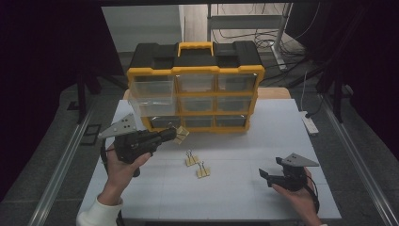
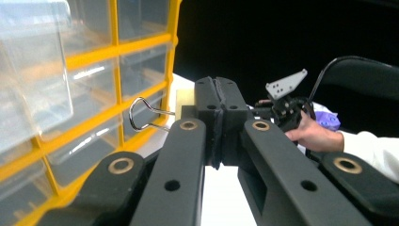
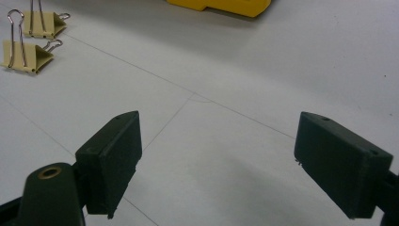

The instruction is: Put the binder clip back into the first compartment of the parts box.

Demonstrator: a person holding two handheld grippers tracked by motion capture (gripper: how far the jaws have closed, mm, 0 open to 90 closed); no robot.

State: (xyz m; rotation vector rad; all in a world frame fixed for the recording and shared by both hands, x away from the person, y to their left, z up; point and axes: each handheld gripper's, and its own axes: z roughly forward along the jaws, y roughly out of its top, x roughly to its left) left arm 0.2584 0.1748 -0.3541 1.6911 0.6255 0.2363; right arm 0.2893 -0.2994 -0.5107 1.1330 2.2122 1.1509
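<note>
Fingers of my left gripper [image 2: 217,101] clench a clip [image 2: 184,101] just off the organizer [image 1: 195,94], above the tabletop [image 1: 282,127]. It seems light, stiff, springy; the flat body grips better than wire loops. Right gripper [image 3: 219,165] gapes, released.

Organizer [image 1: 195,89]: hard plastic, yellow frame with slight sheen, black top matt. Drawers [image 2: 42,84] clear plastic, glossy, catching reflections.

Table [image 1: 244,141]: white, matt, smooth, scored with thin lines.

Clips [image 3: 28,40]: pale yellow bodies with a dull painted look, handles of bright shiny wire. Held clip [image 2: 162,110] has the same polished wire loop.

Left gripper [image 2: 217,101]: matt black plastic, brass-coloured rivets, pads look rubbery. Right gripper [image 3: 235,160]: jaws matt black, faintly grainy. Plate [image 1: 299,160] on it: flat grey, dull.

Sleeve [image 1: 99,212]: white cloth.
</note>
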